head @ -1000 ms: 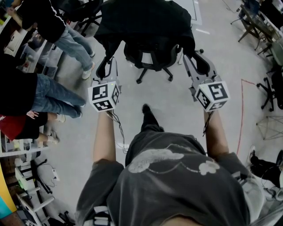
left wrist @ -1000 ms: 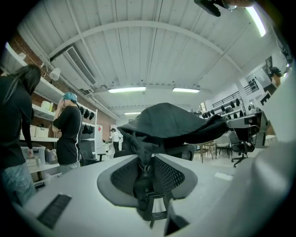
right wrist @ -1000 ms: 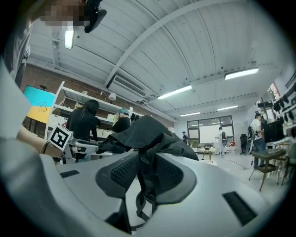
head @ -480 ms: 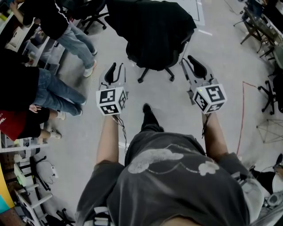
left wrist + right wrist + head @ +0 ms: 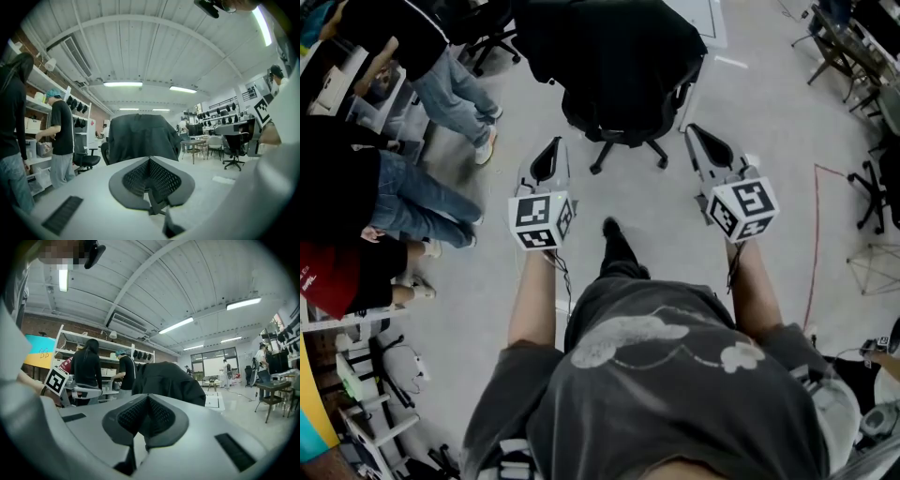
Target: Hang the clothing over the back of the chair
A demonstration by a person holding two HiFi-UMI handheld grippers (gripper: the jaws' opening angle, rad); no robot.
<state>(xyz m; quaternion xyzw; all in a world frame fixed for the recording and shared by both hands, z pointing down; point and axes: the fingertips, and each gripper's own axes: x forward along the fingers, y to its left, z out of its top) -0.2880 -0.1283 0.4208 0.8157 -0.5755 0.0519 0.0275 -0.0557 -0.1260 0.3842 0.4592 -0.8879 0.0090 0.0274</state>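
You are holding both arms out ahead of your body, your left forearm (image 5: 532, 302) and right forearm (image 5: 756, 292) reaching forward side by side. Your left gripper (image 5: 547, 156) is pointing straight ahead. Its jaws have just been closing and are meeting pad to pad with nothing between them. Your right gripper (image 5: 704, 142) is angling slightly inward toward the left one. Its jaws have likewise just been closing and are pressing together empty.

We see soft, somewhat dim light from ceiling tubes (image 5: 123, 84) at twelve o'clock, with faint shadows. Both gripper views bulge fisheye-wise, have black corners, and blur in the near foreground at six o'clock.
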